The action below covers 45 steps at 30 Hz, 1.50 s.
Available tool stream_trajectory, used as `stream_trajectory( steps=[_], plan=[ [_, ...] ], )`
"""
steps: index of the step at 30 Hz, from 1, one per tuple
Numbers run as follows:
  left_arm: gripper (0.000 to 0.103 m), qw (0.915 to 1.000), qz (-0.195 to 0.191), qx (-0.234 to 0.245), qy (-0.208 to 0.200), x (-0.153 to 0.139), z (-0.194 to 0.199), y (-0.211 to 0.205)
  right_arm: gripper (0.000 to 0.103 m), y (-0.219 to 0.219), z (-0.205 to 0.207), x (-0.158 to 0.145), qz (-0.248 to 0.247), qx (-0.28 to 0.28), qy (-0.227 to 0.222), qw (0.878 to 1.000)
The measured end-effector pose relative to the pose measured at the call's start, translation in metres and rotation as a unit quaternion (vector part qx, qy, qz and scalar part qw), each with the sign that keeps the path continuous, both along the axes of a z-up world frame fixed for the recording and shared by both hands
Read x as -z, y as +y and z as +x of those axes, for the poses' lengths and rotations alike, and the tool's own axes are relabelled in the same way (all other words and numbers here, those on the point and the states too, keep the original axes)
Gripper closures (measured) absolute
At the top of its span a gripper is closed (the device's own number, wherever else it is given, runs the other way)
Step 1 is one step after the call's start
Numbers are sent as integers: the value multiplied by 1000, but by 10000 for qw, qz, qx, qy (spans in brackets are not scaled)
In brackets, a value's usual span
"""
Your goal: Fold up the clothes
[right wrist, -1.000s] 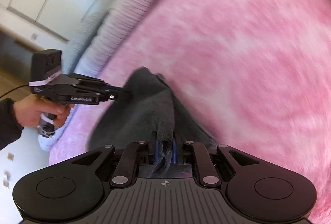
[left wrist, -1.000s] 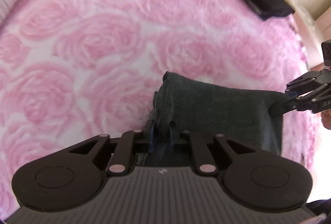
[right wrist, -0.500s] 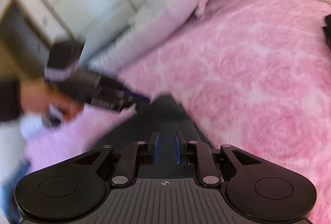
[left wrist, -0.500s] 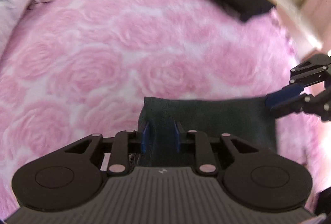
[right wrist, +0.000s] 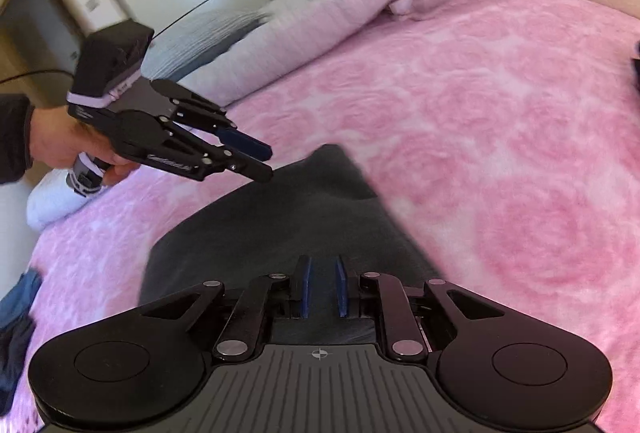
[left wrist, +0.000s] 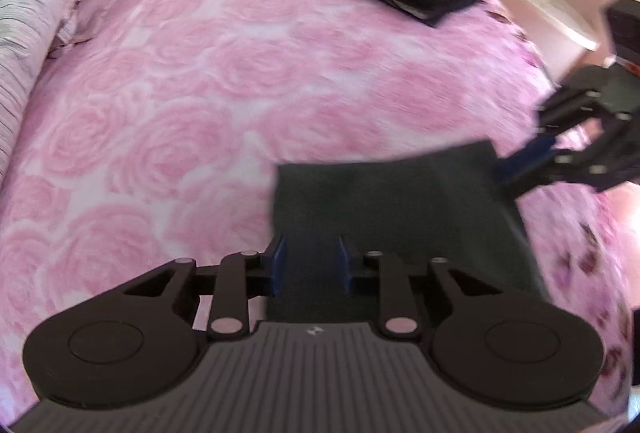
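Your folded dark grey garment [left wrist: 400,209] lies flat on the pink rose blanket [left wrist: 200,93], long axis running three to nine o'clock in the left view, while your left gripper [left wrist: 310,265] and right gripper [right wrist: 322,287] hover above it, jaws apart, empty, the right's just narrowing.

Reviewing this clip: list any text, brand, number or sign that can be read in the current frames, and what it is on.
None can be read with certainty.
White lettering on the side of the left gripper, right wrist view: blurred, unreadable.
Small mark on the band of its camera block: too blurred.
Small white logo on the left gripper body, left wrist view: a symbol, no letters.
Crosshair mark on the right gripper body: a symbol, no text.
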<state>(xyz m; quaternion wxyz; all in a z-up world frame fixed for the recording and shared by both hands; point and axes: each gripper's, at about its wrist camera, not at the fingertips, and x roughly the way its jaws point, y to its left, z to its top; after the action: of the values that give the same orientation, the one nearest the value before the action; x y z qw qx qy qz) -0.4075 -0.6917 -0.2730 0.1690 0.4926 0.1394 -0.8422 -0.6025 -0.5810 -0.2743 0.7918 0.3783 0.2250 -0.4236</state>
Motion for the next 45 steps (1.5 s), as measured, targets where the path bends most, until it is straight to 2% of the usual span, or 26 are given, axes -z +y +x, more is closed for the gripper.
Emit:
stream_trajectory(
  steps=[1, 3, 5, 9, 11, 12, 13, 14, 15, 16, 18, 21, 23, 24, 28, 29, 30, 32, 35, 37, 39, 41, 43, 45],
  plan=[
    [79, 10000, 9, 26, -90, 10, 1, 1, 87, 1, 6, 2, 6, -97, 42, 9999],
    [86, 9996, -32, 28, -272, 34, 3, -1, 87, -2, 13, 20, 148, -123, 252, 9995],
    [94, 9997, 50, -147, -192, 45, 6, -8, 88, -3, 10, 32, 130, -24, 130, 9998],
    [96, 9997, 66, -240, -74, 36, 19, -7, 88, 8, 18, 26, 8, -172, 531, 9984],
    [96, 9993, 39, -373, -87, 27, 33, 1, 87, 19, 19, 21, 185, 33, 571, 9982],
    [93, 9989, -18, -447, -134, 22, 43, 7, 86, 23, 18, 19, 315, 166, 562, 9978],
    [84, 9984, -90, -524, -198, 17, 56, 14, 83, 30, 19, 15, 488, 324, 510, 9970],
    [59, 9977, -162, -601, -262, 13, 68, 21, 80, 40, 20, 11, 592, 466, 319, 9966],
    [51, 9969, -247, -685, -312, 8, 82, 29, 68, 50, 22, 7, 695, 608, 128, 9956],
    [51, 9961, -391, -675, -403, 4, 94, 41, 50, 60, 24, 3, 799, 741, -62, 9940],
    [47, 9937, -729, -563, -632, -4, 116, 66, 36, 81, 37, 2, 1040, 818, -413, 9904],
    [41, 9850, -1402, 222, -984, -3, 134, 119, 34, 110, 60, 12, 1451, 859, -785, 9825],
    [40, 9708, -1826, 1006, -1187, 9, 139, 155, 33, 127, 74, 26, 1734, 978, -927, 9756],
    [39, 9604, -2030, 1415, -1283, 16, 140, 173, 33, 134, 80, 34, 1871, 1060, -1018, 9713],
    [37, 9409, -2317, 2072, -1343, 45, 142, 199, 31, 156, 98, 61, 2198, 1648, -1576, 9485],
    [37, 9361, -2376, 2213, -1350, 52, 142, 205, 31, 160, 104, 68, 2245, 1801, -1696, 9426],
    [37, 9359, -2376, 2232, -1338, 55, 141, 206, 31, 164, 110, 74, 2292, 1953, -1815, 9362],
    [37, 9398, -2317, 2151, -1295, 59, 139, 203, 31, 171, 122, 85, 2292, 2211, -2063, 9252],
    [37, 9425, -2255, 2137, -1228, 56, 134, 203, 32, 175, 136, 94, 2056, 2517, -2251, 9185],
    [37, 9433, -2220, 2163, -1187, 51, 131, 206, 73, 173, 129, 97, 2263, 2727, -2393, 9040],
    [37, 9440, -2185, 2190, -1146, 46, 128, 210, 81, 164, 111, 90, 2435, 2552, -2404, 9043],
    [37, 9472, -2119, 2157, -1066, 36, 123, 213, 82, 155, 93, 83, 2599, 2364, -2396, 9051],
    [37, 9548, -2006, 1989, -921, 26, 114, 213, 82, 142, 66, 65, 2626, 1977, -2071, 9214],
    [37, 9631, -1804, 1850, -750, 15, 102, 211, 82, 125, 20, 46, 2699, 1671, -1669, 9335]
  ],
)
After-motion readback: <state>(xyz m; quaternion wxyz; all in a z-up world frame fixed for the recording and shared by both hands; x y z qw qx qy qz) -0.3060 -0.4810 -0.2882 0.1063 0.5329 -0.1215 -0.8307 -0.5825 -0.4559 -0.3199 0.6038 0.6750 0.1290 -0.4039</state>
